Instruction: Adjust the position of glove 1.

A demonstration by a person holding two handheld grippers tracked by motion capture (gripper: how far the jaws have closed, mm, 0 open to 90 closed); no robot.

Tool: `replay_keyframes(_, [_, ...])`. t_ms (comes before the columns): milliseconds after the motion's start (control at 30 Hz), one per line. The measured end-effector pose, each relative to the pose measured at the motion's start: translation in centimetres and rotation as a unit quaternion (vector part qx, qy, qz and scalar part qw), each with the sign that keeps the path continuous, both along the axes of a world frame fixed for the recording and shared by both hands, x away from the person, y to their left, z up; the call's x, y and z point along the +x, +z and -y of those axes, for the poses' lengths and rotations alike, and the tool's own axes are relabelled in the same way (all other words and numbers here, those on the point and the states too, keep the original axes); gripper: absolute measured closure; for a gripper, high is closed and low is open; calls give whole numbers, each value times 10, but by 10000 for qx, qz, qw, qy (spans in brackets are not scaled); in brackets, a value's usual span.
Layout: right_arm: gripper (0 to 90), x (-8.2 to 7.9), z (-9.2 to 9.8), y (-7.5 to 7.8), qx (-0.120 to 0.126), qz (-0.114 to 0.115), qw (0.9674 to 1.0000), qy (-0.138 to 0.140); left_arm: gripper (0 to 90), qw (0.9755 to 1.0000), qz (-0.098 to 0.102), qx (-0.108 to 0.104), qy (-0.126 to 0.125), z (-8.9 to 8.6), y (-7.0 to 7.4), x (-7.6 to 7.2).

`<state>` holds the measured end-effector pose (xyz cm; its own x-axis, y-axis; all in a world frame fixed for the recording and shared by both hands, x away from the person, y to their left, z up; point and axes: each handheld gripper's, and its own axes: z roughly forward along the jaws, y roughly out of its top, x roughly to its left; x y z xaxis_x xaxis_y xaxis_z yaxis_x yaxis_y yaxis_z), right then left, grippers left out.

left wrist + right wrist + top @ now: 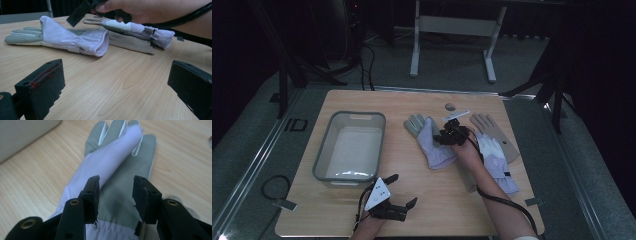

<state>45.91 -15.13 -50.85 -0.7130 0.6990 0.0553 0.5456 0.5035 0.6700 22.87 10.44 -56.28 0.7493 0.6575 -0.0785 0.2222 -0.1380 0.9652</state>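
Left tongs: nearest the camera, jaws spread wide, nothing between them, parked low near the front edge of the surface.
Right tongs: half-narrowed, jaws straddling the folded glove at its grey palm, pads not yet pressing, I'd say.
Folded glove: lies mid-surface, lilac cuff flipped over the fingers; looks lined up for a pinch.
Second glove: right of it, under the forearm.
Tub: empty, left side; likely the destination.
Writing: none readable.
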Motion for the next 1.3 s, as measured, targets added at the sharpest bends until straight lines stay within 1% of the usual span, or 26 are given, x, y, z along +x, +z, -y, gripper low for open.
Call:
replay_keyframes(67, [564,3,-3,-5,-138,32,9999,11,10,10000,-8,-9,-3,0,0,0])
replay_keyframes(100, [568,4,-4,-8,-196,13,9998,4,10,10000,-10,-9,-5,0,0,0])
replay_keyframes(167, [574,8,-6,-13,-267,-22,9996,26,10,10000,-20,-15,-8,0,0,0])
replay_keyframes(233, [577,9,-8,-18,-325,-12,9994,110,10,10000,-29,-16,-14,0,0,0])
replay_keyframes(300, [580,11,-10,-25,-399,-92,9990,164,10,10000,-29,-13,-10,0,0,0])
replay_keyframes(333, [593,12,-9,-27,-350,-133,9992,158,10,10000,-29,-16,-9,0,0,0])
replay_keyframes(400, [630,12,-8,-30,-324,-101,9993,186,10,10000,-27,-19,-9,0,0,0])
replay_keyframes(433, [660,11,-7,-30,-318,-93,9993,182,10,10000,-24,-19,-11,0,0,0])
replay_keyframes(467, [717,11,-8,-31,-307,-109,9993,181,10,10000,-24,-21,-8,0,0,0])
replay_keyframes(600, [817,11,-9,-30,-211,-236,9995,-14,10,10000,-50,-19,-17,0,0,0])
replay_keyframes(633, [838,10,-9,-30,-182,-256,9994,-109,10,10000,-55,-22,-16,0,0,0])
replay_keyframes(700, [870,7,-12,-29,-209,-182,9994,-207,10,10000,-57,-26,-12,0,0,1])
replay_keyframes(767, [879,3,-14,-27,-194,-129,9991,-358,10,10000,-66,-31,0,0,0,1])
replay_keyframes(800, [880,-1,-14,-24,-114,-88,9989,-442,10,10000,-72,-54,10,-1,0,1])
replay_keyframes(867, [881,-8,-13,-20,128,-91,9981,-601,10,10000,-86,-50,-9,-1,0,1])
replay_keyframes(900, [881,-13,-12,-18,239,-51,9973,-691,10,10000,-81,-44,-9,0,0,1])
replay_keyframes(967, [882,-22,-13,-13,319,68,9958,-854,10,10000,-75,-32,-15,0,0,1])
replay_keyframes(1000, [881,-27,-12,-9,439,117,9942,-978,10,10000,-77,-41,-9,0,0,1])
replay_keyframes(1033, [881,-30,-11,-7,487,121,9935,-1025,10,10000,-81,-51,-6,-1,0,1])
replay_keyframes(1100, [881,-39,-10,-2,634,154,9902,-1232,10,9999,-84,-63,13,-1,0,1])
replay_keyframes(1133, [881,-44,-9,0,713,142,9889,-1297,10,9999,-80,-62,24,-1,0,1])
replay_keyframes(1167, [881,-50,-8,2,862,88,9864,-1398,10,10000,-78,-48,29,0,0,1])
replay_keyframes(1200, [881,-57,-7,2,961,45,9846,-1460,10,10000,-73,-39,38,0,0,1])
replay_keyframes(1233, [881,-64,-7,3,947,67,9838,-1524,10,10000,-61,-24,37,0,0,1])
replay_keyframes(1300, [881,-75,-5,1,1049,-15,9806,-1655,10,10000,-34,-14,24,0,0,0])
